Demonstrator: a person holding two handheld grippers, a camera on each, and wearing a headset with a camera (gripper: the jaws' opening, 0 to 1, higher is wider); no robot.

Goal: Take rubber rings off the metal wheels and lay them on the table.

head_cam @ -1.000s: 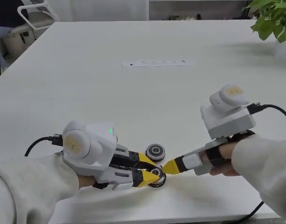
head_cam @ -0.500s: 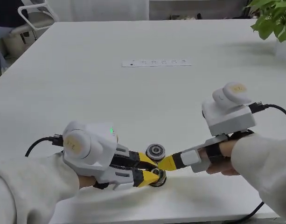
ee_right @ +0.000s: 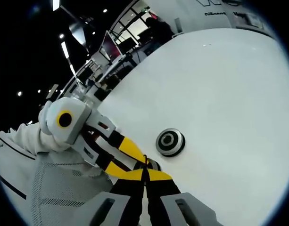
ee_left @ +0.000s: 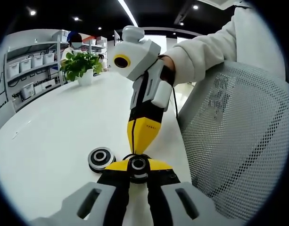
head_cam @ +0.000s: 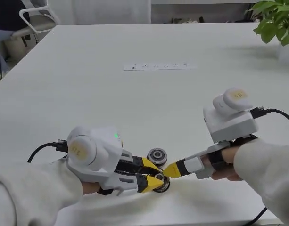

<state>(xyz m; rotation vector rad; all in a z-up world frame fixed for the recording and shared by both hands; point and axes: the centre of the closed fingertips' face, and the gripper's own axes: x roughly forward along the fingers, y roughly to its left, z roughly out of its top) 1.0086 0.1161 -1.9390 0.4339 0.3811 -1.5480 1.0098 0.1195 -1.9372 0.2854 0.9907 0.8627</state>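
My left gripper [head_cam: 155, 175] is shut on a metal wheel [ee_left: 138, 165] resting on the white table [head_cam: 135, 108] near its front edge. My right gripper [head_cam: 169, 170] comes in from the right with its jaws closed, its tip [ee_left: 138, 143] at the wheel's rim. It appears to pinch a thin black rubber ring [ee_left: 133, 155] lifted off that wheel. The same wheel [ee_right: 154, 165] peeks out just past the right gripper [ee_right: 145, 173]. A second metal wheel [head_cam: 157, 155] with its black ring on lies flat just behind, also seen as the loose wheel [ee_right: 170, 142].
A white power strip [head_cam: 159, 66] lies at mid-table. A potted plant [head_cam: 276, 19] stands at the far right corner and a chair [head_cam: 36, 16] at the far left. A mesh chair back [ee_left: 238, 141] sits close behind the front edge.
The right gripper's tip nudged left toward the held wheel, then drew back slightly right. The left gripper has kept its hold. The head camera has tilted a little.
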